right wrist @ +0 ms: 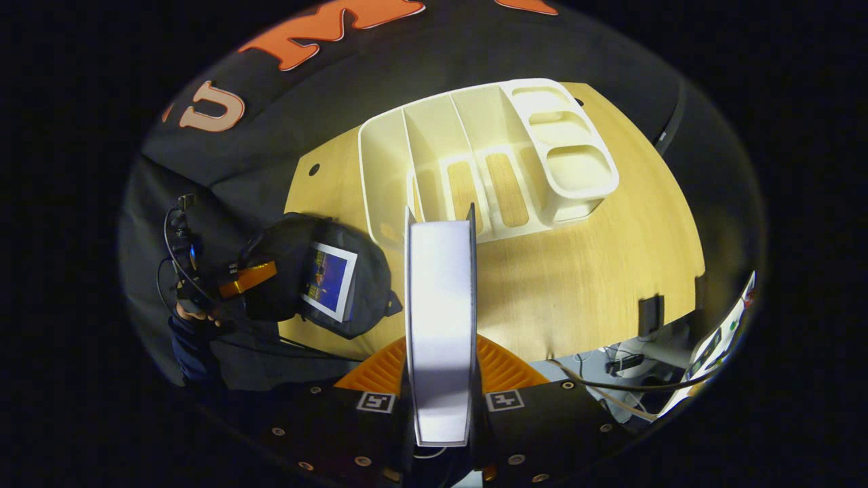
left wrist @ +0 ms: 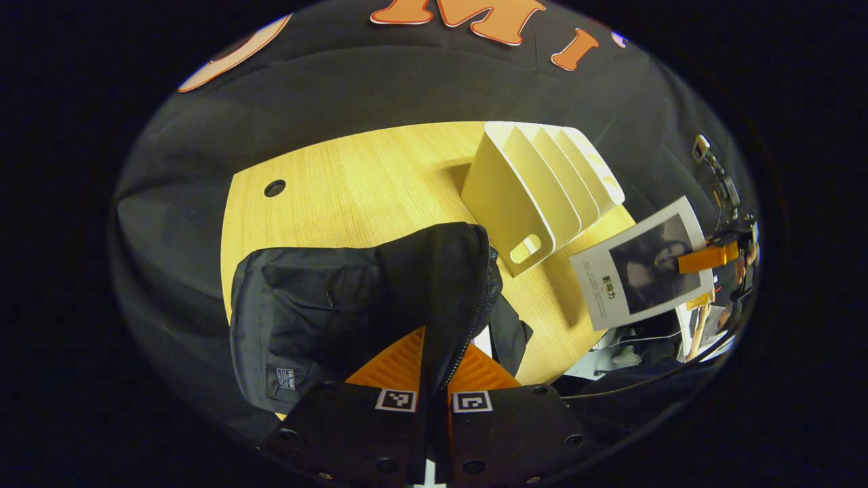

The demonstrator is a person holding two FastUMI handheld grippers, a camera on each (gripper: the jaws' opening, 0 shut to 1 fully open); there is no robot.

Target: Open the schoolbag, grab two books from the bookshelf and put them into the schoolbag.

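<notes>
Right gripper view: book (right wrist: pixel 439 318) clamped edge-on

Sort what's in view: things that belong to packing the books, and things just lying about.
Job: schoolbag pinched by left gripper; blue-covered book inside it; grey-covered book in right gripper; bookshelf.
Lying about: cables below the table.

A light wooden table (right wrist: pixel 597 271) with a round cable hole (left wrist: pixel 274 188) stands before black cloth wall (left wrist: pixel 380 88).
</notes>
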